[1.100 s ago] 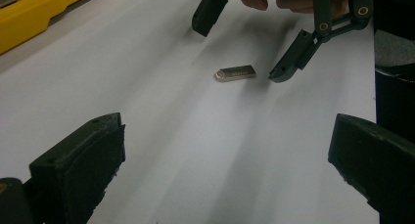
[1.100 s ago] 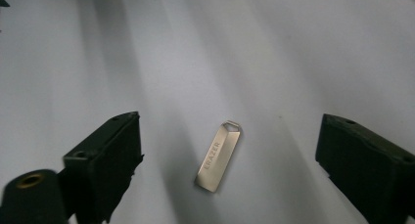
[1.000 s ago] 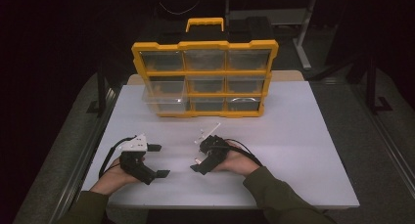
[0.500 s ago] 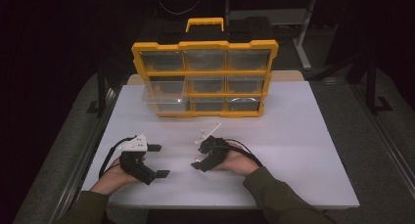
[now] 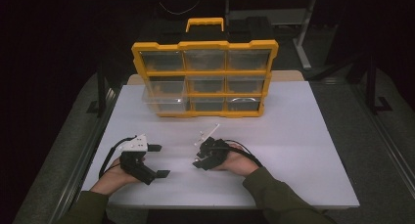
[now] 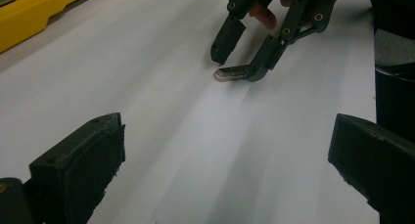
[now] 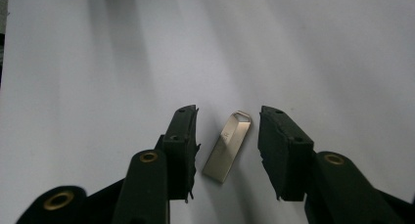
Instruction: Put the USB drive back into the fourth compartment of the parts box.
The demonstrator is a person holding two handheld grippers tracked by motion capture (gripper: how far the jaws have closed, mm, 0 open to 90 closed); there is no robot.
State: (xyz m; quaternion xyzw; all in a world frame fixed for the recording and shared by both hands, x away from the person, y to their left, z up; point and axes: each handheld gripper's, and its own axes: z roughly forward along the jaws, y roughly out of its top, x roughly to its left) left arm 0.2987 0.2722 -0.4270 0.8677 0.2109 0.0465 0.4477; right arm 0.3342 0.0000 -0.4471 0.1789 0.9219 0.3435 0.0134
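Right gripper (image 7: 227, 150): its view shows us the jaws just closing around a metal stick (image 7: 227, 145), mid-frame, not squeezing yet.
Left gripper (image 6: 225, 170): we see jaws wide, holding nothing.
High view: adds a yellow box (image 5: 204, 77) up top.

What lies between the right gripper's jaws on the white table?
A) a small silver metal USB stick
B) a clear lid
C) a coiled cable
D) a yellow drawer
A: the USB stick lies flat on the table between the right gripper, whose jaws have just been closing and do not yet press it.

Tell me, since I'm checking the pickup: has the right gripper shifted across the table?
No. The right gripper keeps its place below the yellow organizer; only its jaws have just been closing around the metal stick.
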